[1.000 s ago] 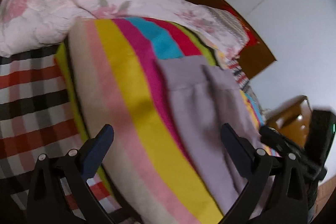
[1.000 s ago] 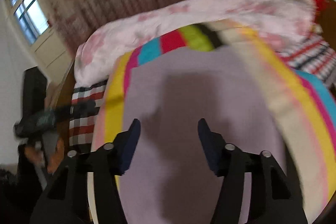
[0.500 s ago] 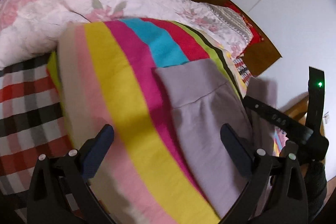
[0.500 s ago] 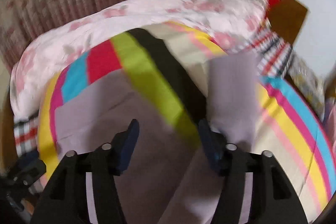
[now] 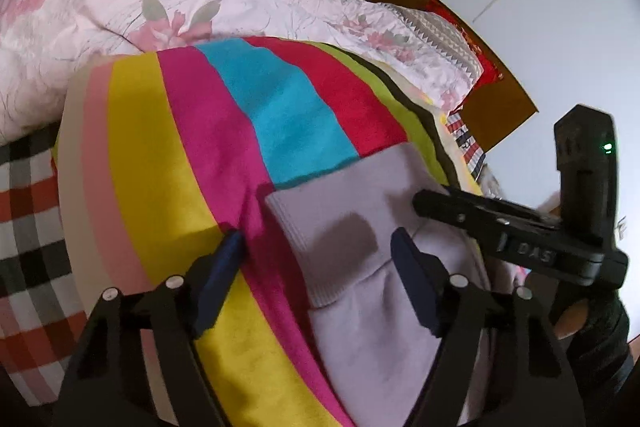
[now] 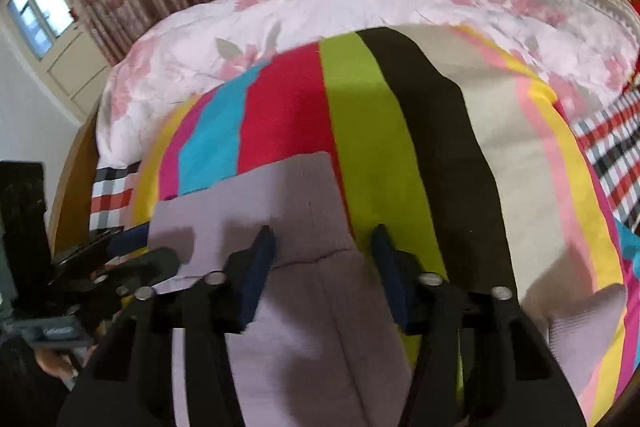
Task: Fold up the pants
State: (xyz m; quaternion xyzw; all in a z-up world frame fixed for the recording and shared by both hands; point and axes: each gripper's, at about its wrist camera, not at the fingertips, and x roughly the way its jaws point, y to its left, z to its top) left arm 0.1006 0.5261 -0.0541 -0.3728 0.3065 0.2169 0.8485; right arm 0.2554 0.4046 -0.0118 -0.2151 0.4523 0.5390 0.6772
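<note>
– Now, where are the lilac pants (image 5: pixel 360 287)?
– Lower centre, on the striped blanket (image 5: pixel 192 163). Left gripper (image 5: pixel 316 259) and right gripper (image 6: pixel 320 259) both spread, straddling the waistband corners.
– Risk?
– Pinching blanket too, I reckon, dragging it along.

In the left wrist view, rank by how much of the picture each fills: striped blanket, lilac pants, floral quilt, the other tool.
1. striped blanket, largest.
2. floral quilt and lilac pants: look alike; the pants are nearer the camera and partly hidden, so I won't rank them.
3. right tool, smallest.
</note>
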